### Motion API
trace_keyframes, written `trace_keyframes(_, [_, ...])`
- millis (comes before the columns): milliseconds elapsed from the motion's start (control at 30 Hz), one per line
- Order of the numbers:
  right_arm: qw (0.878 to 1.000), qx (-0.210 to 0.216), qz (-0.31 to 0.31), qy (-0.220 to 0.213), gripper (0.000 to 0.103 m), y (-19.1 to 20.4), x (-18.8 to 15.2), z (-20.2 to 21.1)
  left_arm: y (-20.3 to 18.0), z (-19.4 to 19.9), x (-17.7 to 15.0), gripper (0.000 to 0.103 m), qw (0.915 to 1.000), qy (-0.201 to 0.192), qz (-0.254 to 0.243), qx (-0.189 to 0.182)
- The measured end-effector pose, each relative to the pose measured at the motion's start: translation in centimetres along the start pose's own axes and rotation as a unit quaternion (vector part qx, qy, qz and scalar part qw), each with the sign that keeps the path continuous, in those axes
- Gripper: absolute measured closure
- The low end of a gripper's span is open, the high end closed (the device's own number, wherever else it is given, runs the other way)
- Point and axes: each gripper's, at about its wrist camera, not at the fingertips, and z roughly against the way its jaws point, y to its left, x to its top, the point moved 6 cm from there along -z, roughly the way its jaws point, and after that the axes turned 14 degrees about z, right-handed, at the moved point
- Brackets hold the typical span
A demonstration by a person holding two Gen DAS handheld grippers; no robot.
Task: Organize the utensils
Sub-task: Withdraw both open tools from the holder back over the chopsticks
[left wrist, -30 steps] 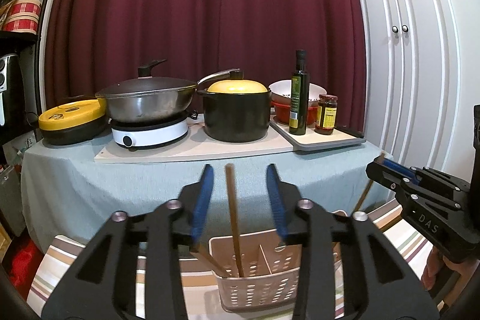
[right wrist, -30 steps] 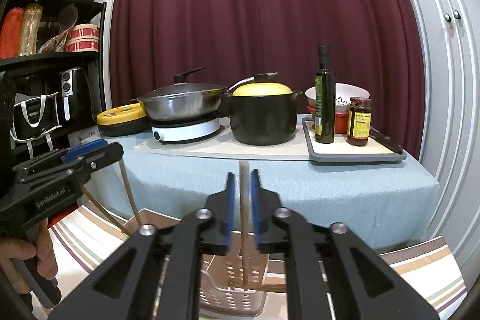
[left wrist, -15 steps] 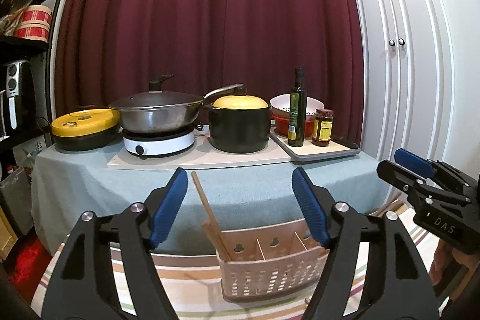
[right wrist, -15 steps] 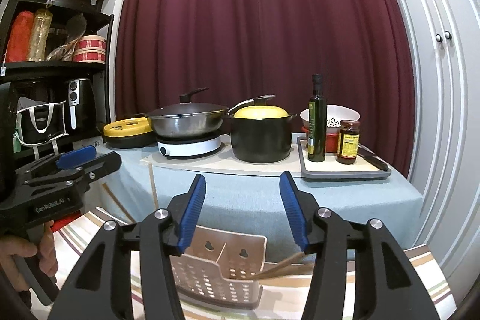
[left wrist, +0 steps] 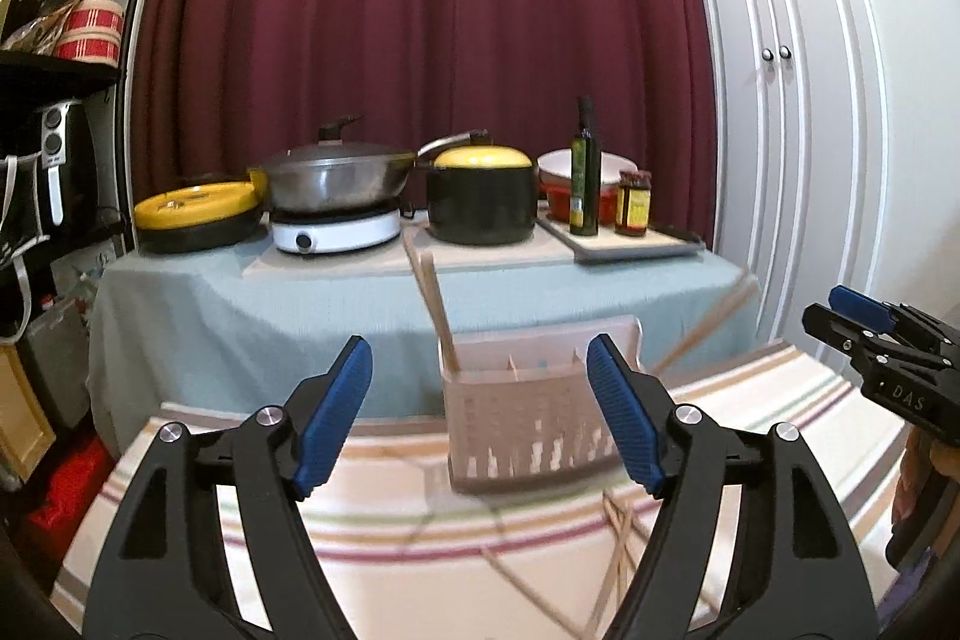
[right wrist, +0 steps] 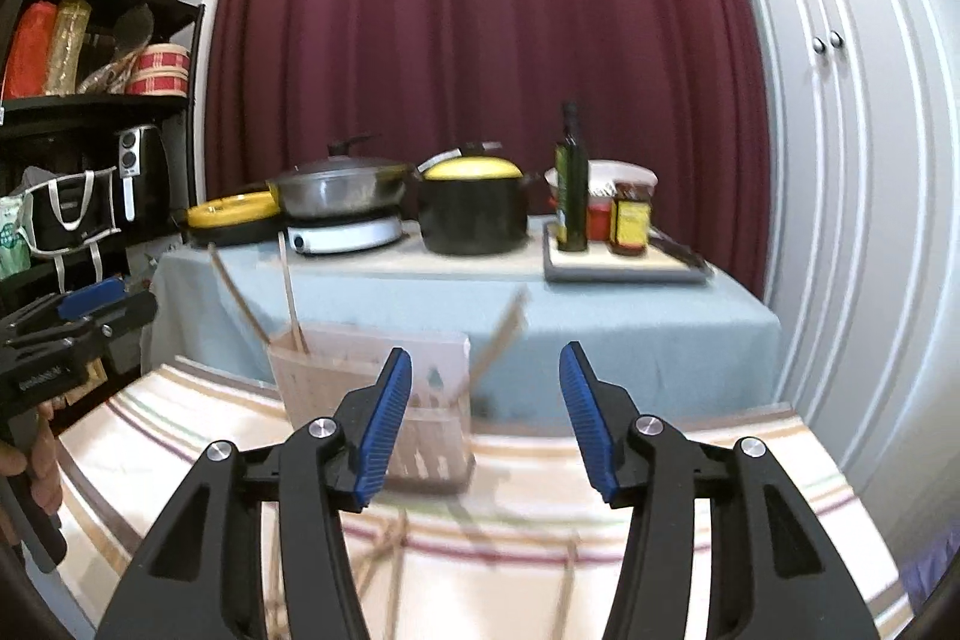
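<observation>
Chopsticks (left wrist: 437, 307) lean in the left end compartment of the beige perforated utensil caddy (left wrist: 528, 427); more chopsticks (right wrist: 503, 334) angle out of its right end, and loose chopsticks (left wrist: 615, 550) lie scattered on the striped tablecloth (left wrist: 390, 520) in front of it. Caddy stands on the striped cloth, near the back edge, blurred in both views. Behind it, a table with a pale blue cloth (left wrist: 240, 316) carries a yellow-lidded flat pan (left wrist: 195, 214), lidded wok (left wrist: 339, 178) on a white hotplate (left wrist: 336, 231), black pot with yellow lid (left wrist: 483, 196), and a tray (left wrist: 630, 244) with an olive oil bottle (left wrist: 584, 172) and jar (left wrist: 634, 211). Left gripper (left wrist: 480, 418), fingers spread wide, nothing between them, caddy seen in the gap. Right gripper (right wrist: 485, 427) also spread apart and empty, caddy just left of its gap.
</observation>
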Motion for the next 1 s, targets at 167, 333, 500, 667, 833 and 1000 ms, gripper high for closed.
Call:
trace_keyframes(167, [1.000,-0.017,-0.002,0.024,0.052,0.4,-4.7,2.0,1.0,1.0,-4.0,0.030,0.9994,0.033,0.008,0.003])
trace_keyframes(333, [0.998,-0.029,-0.004,0.047,0.052,0.8,-9.7,4.1,2.5,2.2,-8.2,0.030,0.9980,0.060,0.013,0.016])
trace_keyframes(500, [0.997,-0.029,0.001,0.065,0.052,1.4,-14.0,5.4,3.6,3.0,-11.0,0.030,0.9965,0.079,0.013,0.027])
trace_keyframes(667, [0.996,-0.011,-0.002,0.085,0.052,2.3,-16.8,5.6,4.1,3.5,-13.1,0.030,0.9951,0.092,0.017,0.030])
trace_keyframes(833, [0.995,-0.004,0.000,0.103,0.058,3.2,-18.9,5.4,4.3,3.7,-15.4,0.031,0.9934,0.109,0.022,0.028])
trace_keyframes(1000, [0.993,0.008,-0.015,0.113,0.078,3.0,-20.2,5.3,4.0,3.7,-16.9,0.031,0.9919,0.124,0.020,0.022])
